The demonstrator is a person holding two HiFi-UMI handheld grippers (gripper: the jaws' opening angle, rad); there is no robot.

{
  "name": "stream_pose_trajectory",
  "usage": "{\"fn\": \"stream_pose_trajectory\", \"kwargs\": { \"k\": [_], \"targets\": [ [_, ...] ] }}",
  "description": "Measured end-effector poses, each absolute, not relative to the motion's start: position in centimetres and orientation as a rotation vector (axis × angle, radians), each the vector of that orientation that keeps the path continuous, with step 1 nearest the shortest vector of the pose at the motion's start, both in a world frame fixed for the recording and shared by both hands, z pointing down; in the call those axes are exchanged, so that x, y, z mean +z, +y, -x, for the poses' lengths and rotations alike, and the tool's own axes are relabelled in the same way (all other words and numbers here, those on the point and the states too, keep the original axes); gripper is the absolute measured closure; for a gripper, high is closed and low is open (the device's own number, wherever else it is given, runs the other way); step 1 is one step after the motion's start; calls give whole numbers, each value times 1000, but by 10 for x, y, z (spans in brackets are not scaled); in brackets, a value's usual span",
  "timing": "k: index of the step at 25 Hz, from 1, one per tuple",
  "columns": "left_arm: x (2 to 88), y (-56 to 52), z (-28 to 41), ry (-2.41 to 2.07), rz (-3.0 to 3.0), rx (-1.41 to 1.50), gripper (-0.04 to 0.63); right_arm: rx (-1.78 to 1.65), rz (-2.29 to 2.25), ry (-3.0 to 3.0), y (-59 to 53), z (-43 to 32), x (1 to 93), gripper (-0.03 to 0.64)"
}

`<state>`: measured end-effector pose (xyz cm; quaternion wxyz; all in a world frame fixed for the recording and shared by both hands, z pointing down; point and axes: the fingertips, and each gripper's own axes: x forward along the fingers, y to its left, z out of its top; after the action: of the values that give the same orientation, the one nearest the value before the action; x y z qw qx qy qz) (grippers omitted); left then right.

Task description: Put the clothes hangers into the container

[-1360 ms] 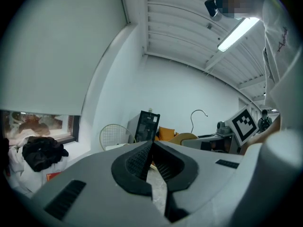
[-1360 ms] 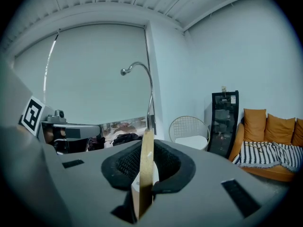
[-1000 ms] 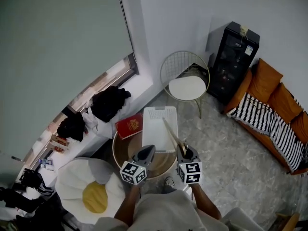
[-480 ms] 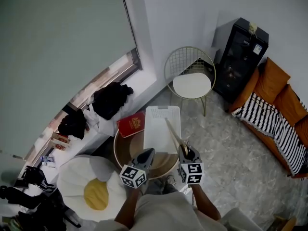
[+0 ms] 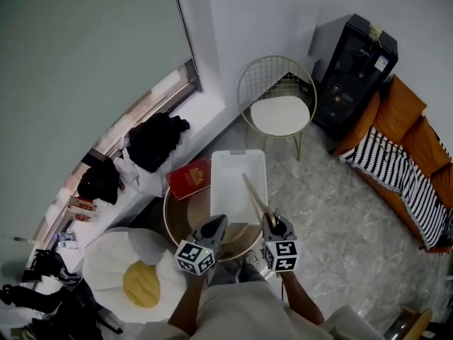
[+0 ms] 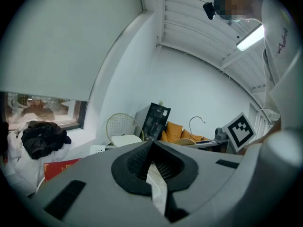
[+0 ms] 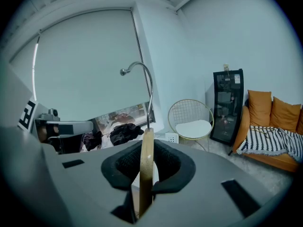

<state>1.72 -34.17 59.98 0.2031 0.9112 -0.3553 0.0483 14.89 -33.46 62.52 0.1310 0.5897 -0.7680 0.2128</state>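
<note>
Everything here I place from the white container (image 5: 230, 183), which stands on the round wooden table (image 5: 190, 217) just ahead of me. Well off to its right, against the wall, runs the orange sofa (image 5: 407, 129) with a striped blanket (image 5: 400, 183) draped over it. Beyond the sofa's near end stands the black glass-fronted cabinet (image 5: 352, 73). Directly past the container's far end is the gold wire chair (image 5: 277, 105) with its white seat. Down to the container's left and low on the floor lies the fried-egg cushion (image 5: 134, 278), and further left on the window sill sits a heap of black clothes (image 5: 156, 142). A red book (image 5: 190, 178) lies on the table, touching the container's left side. My right gripper (image 5: 274, 222) (image 7: 147, 150) is at the container's near right corner, jaws pinching the wooden clothes hanger (image 5: 253, 194) (image 7: 147, 174) by its flat bar; the bar slants out over the container's inside, and the metal hook (image 7: 144, 82) curves up above my jaws. My left gripper (image 5: 219, 222) (image 6: 151, 146) hangs at the container's near edge, jaws pressed together with nothing between them.
</note>
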Motion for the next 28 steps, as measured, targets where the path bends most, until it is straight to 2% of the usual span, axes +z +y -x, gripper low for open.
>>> {"fn": "stream_pose_trajectory", "kwargs": {
  "k": [28],
  "targets": [
    [651,-402,29,-1004,-2393,160,566,753,-1502,-2099,-432,-97,734,543]
  ]
}}
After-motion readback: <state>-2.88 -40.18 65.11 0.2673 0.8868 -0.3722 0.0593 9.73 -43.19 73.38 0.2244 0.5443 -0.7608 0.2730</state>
